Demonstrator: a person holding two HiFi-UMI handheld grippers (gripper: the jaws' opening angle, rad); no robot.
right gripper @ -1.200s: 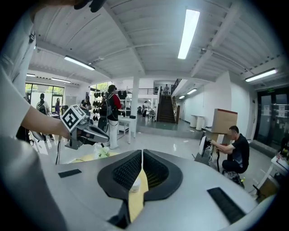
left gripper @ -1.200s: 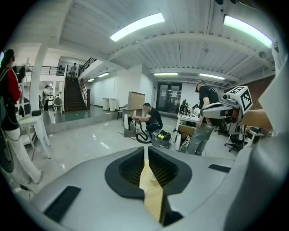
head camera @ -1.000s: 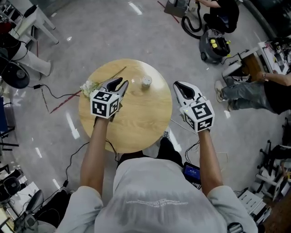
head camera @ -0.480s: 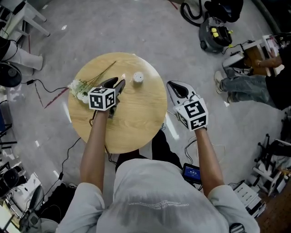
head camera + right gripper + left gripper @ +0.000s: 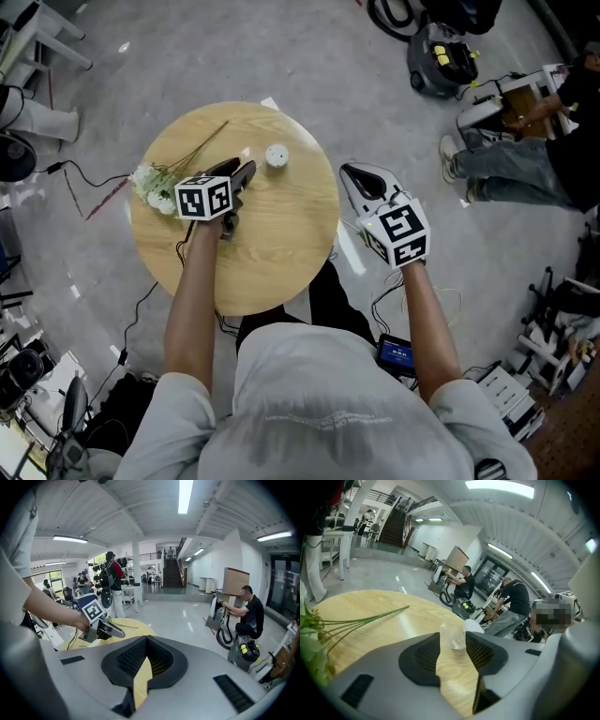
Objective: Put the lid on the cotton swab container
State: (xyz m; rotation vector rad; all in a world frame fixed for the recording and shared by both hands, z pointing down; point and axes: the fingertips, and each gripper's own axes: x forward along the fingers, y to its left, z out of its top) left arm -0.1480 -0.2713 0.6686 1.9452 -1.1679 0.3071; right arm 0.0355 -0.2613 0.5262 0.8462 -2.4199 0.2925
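Left hand-held gripper (image 5: 246,171) opening, empty — cotton swab container (image 5: 276,155) just beyond its tips, upper centre of the worktop (image 5: 281,253); right hand-held gripper (image 5: 349,172) closed — empty.

You stand on a glossy grey concrete floor (image 5: 309,56) at a round wooden bench (image 5: 272,234). Strip lights (image 5: 185,496) run along the white ceiling, a staircase (image 5: 172,578) rises at the hall's far end, and a vacuum cleaner (image 5: 436,56) sits nearby.
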